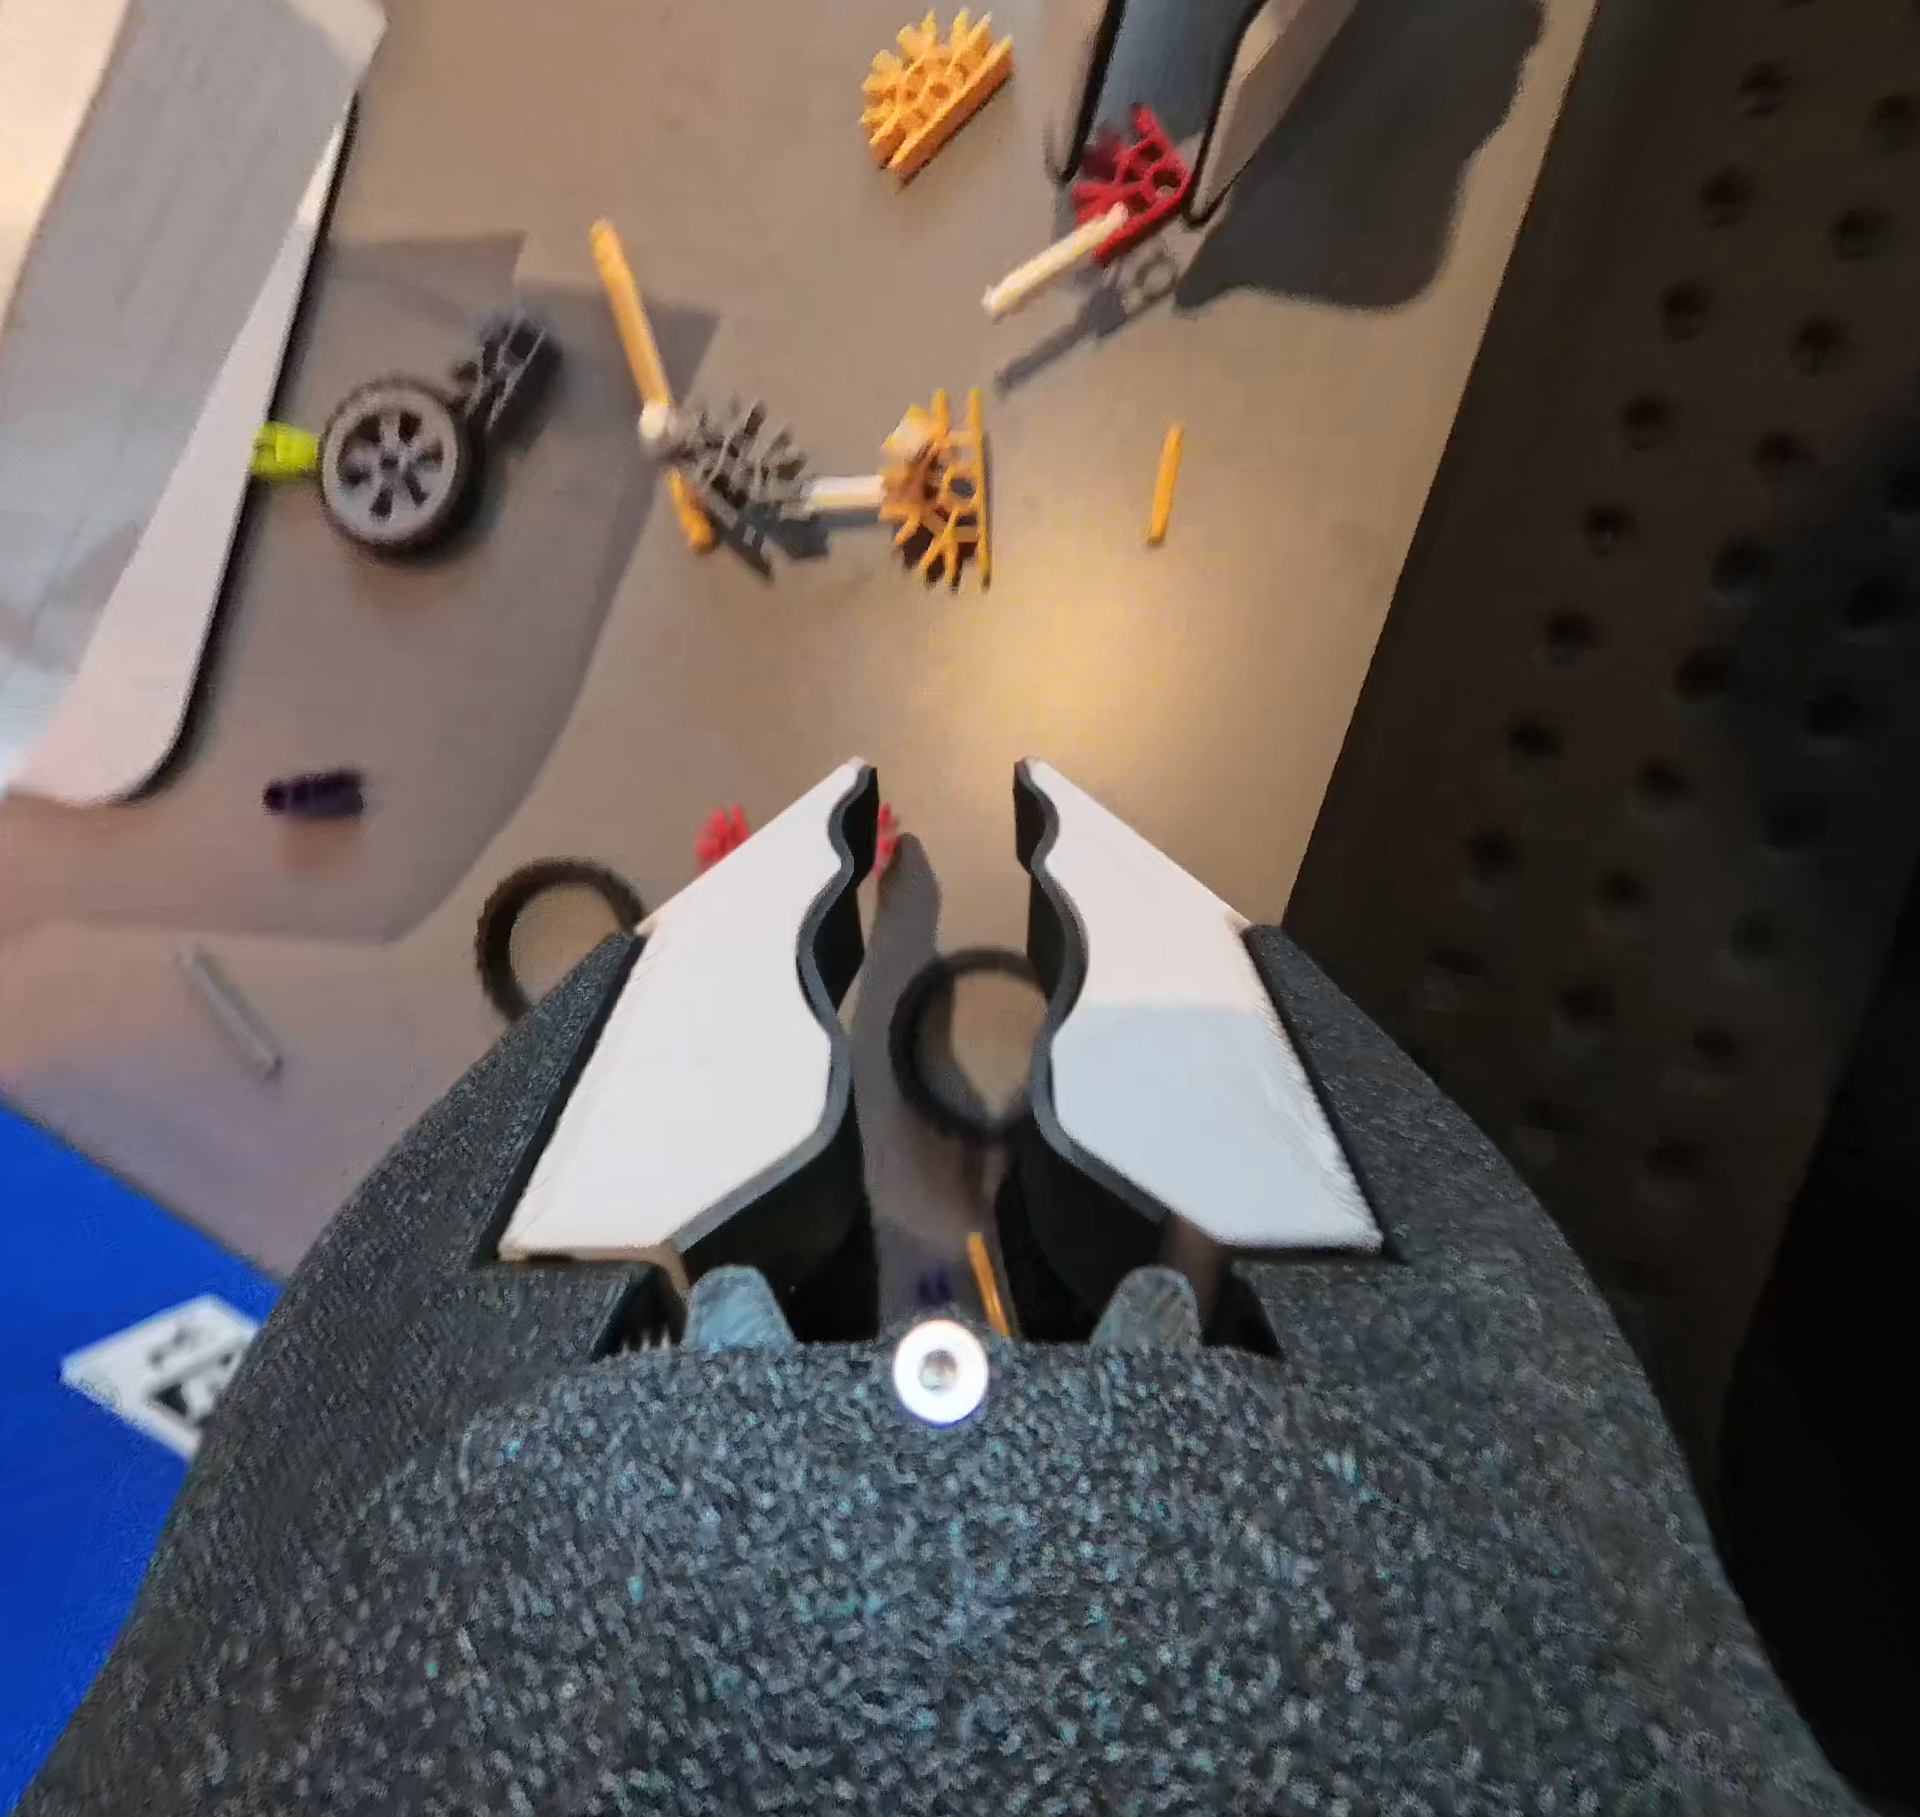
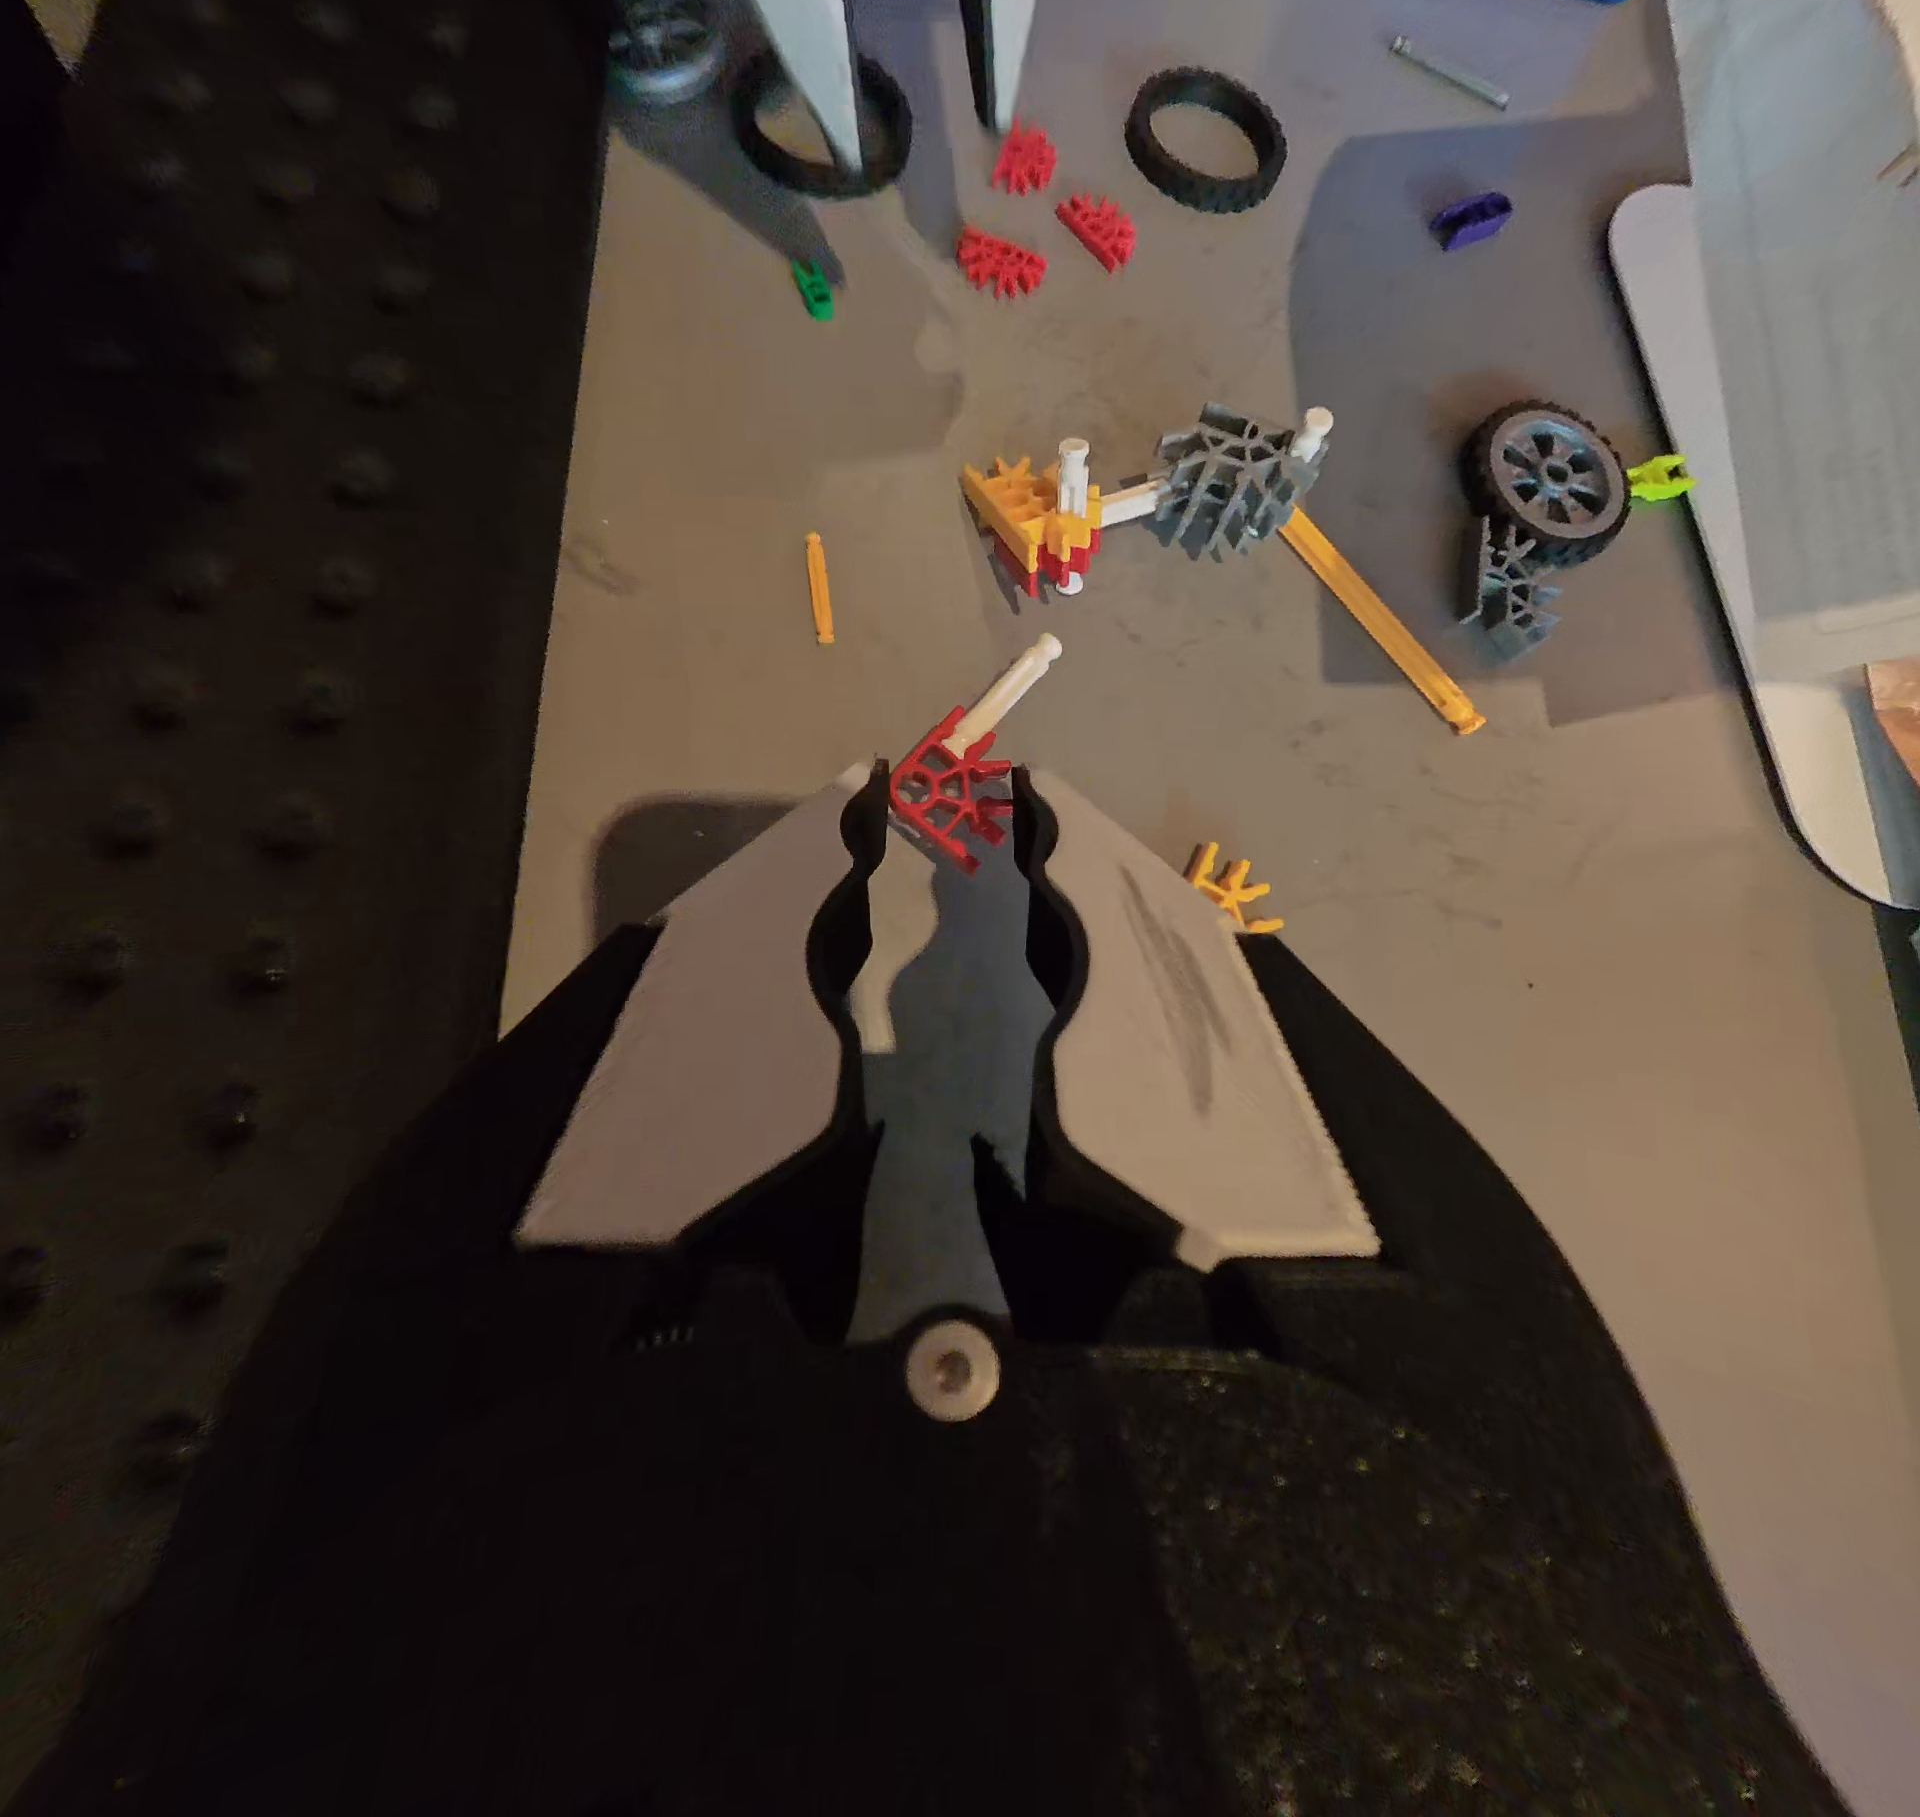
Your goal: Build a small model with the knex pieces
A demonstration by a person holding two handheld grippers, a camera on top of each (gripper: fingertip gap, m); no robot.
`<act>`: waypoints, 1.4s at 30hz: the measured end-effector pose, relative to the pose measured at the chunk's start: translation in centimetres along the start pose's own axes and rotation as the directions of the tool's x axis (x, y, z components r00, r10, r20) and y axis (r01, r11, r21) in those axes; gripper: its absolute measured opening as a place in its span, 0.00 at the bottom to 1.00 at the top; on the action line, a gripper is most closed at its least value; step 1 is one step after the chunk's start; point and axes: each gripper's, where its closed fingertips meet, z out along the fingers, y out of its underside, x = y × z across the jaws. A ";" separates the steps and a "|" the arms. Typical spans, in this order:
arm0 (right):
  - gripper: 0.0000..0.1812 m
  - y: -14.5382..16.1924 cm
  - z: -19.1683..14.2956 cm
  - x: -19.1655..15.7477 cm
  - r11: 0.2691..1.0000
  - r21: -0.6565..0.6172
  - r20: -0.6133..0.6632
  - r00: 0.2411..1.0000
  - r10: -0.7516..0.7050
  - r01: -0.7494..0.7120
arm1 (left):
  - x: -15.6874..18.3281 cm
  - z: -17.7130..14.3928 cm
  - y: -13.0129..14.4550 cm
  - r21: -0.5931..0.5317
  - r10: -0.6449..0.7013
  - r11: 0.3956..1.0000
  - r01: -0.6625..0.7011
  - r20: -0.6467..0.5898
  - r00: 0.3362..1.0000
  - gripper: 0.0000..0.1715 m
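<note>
We find no writing we can read in either view. The only sign is a white card with a black square-block pattern (image 1: 156, 1367), lying on the blue sheet (image 1: 73, 1279) at the left edge of the left wrist view, blurred and partly cut off.

The right gripper (image 2: 948, 780) is gripping a connector (image 2: 951, 796) with a rod (image 2: 1008, 687) sticking ahead of it. Beyond it a built assembly (image 2: 1164, 500) is lying, a wheel (image 2: 1548, 484) to its right, a short rod (image 2: 819, 588) to its left. Farther ahead three connectors (image 2: 1039, 219) are sitting between two tyres (image 2: 1205, 141), beside the left gripper (image 2: 914, 120).
</note>
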 end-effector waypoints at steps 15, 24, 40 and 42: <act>0.13 1.4 0.7 0.8 0.998 -0.061 -0.031 0.999 0.018 -0.019 | -1.3 2.8 1.8 -0.130 -0.143 0.981 0.145 0.026 0.989 0.13; 0.13 1.5 0.6 1.7 0.997 -0.068 -0.082 0.996 0.021 -0.027 | -1.3 3.2 1.1 -0.082 -0.159 0.984 0.160 0.019 0.987 0.03; 0.13 1.3 0.3 2.0 0.998 -0.055 -0.095 0.995 0.023 -0.029 | -0.3 2.1 0.0 0.023 -0.185 0.983 0.185 0.002 0.983 0.11; 0.13 1.3 0.4 2.0 0.998 -0.056 -0.093 0.995 0.023 -0.029 | -0.7 2.0 0.4 0.021 -0.233 0.972 0.233 -0.010 0.972 0.13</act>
